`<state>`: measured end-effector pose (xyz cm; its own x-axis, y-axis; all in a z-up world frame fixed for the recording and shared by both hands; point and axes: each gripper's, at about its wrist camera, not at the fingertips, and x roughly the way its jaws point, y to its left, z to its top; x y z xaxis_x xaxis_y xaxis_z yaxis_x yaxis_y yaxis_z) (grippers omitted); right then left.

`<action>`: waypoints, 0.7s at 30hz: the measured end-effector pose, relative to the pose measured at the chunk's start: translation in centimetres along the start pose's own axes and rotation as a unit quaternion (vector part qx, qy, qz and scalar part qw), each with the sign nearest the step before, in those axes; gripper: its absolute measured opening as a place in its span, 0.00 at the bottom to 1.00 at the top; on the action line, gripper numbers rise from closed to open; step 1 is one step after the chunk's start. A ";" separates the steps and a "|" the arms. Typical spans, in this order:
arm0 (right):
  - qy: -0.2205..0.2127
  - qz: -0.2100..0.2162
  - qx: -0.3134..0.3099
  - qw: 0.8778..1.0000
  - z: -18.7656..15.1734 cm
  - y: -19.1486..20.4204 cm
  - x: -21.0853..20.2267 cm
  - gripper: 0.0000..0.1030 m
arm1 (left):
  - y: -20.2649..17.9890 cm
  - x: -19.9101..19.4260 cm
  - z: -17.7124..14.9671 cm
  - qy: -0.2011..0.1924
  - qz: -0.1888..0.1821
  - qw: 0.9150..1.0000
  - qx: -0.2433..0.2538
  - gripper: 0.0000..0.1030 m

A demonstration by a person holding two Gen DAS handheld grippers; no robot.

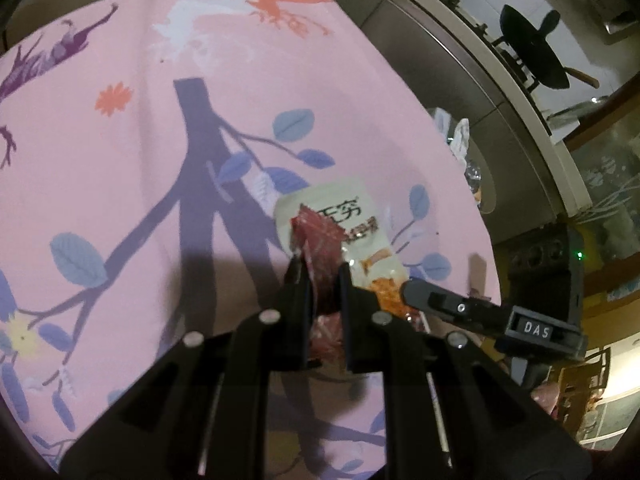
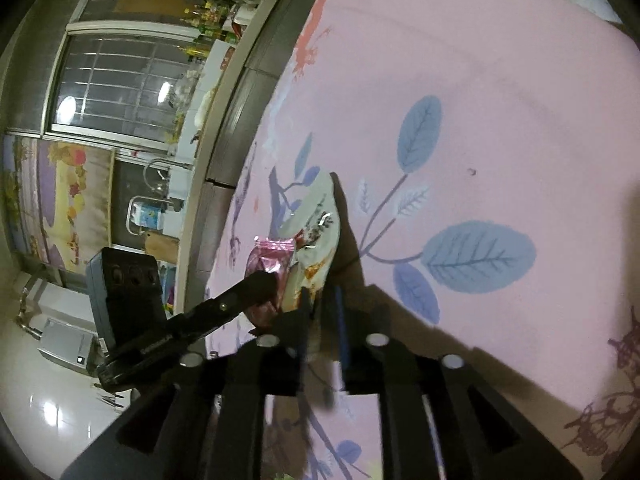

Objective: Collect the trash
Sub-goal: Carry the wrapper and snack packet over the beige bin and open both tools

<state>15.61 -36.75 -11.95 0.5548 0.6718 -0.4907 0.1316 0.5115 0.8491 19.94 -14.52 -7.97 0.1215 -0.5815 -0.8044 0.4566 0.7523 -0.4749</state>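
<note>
Left gripper [image 1: 320, 276] is clamped on a crinkled red foil wrapper [image 1: 320, 248], the foil pinched up between its closed jaws just above the pink floral tablecloth [image 1: 140, 160]. Right beside it, touching on the right, lies a white snack pouch [image 1: 360, 224], flat on the cloth. The right gripper [image 2: 322, 300] sits at the pouch's near end, jaws slightly parted; the pouch edge is between them, but I can't tell if the pads press. In the right wrist view the foil shows pink [image 2: 272, 260], the pouch [image 2: 320, 232] just beyond. Both pieces look feather-light, thin, slick and crumply, nothing fragile. Best hold on the pouch, I'd say: its raised near edge or a sealed end, pinched firmly so it can't slide.
</note>
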 end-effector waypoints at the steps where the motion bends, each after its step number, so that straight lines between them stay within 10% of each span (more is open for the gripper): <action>1: 0.000 0.001 0.001 1.000 0.0 -0.1 0.0 0.26 | 0.2 0.1 0.0 0.001 -0.001 1.000 -0.003 0.12; 8: 0.016 -0.003 -0.040 0.999 0.0 1.8 1.8 0.31 | 0.6 0.0 -0.2 0.001 -0.008 1.000 -0.003 0.12; 11: 0.010 -0.010 -0.057 0.998 -0.2 2.6 2.0 0.11 | 0.4 -0.6 0.1 -0.003 -0.007 1.000 -0.003 0.12; 21: -0.179 -0.055 -0.059 0.981 3.6 -0.3 -11.2 0.09 | -9.0 0.7 5.4 -0.014 -0.035 0.996 0.080 0.12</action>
<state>12.29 -46.37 -6.03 0.7980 0.3890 -0.4603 0.1228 0.6428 0.7561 20.69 -23.42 -2.33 0.1089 -0.6408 -0.7599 0.5985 0.6527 -0.4646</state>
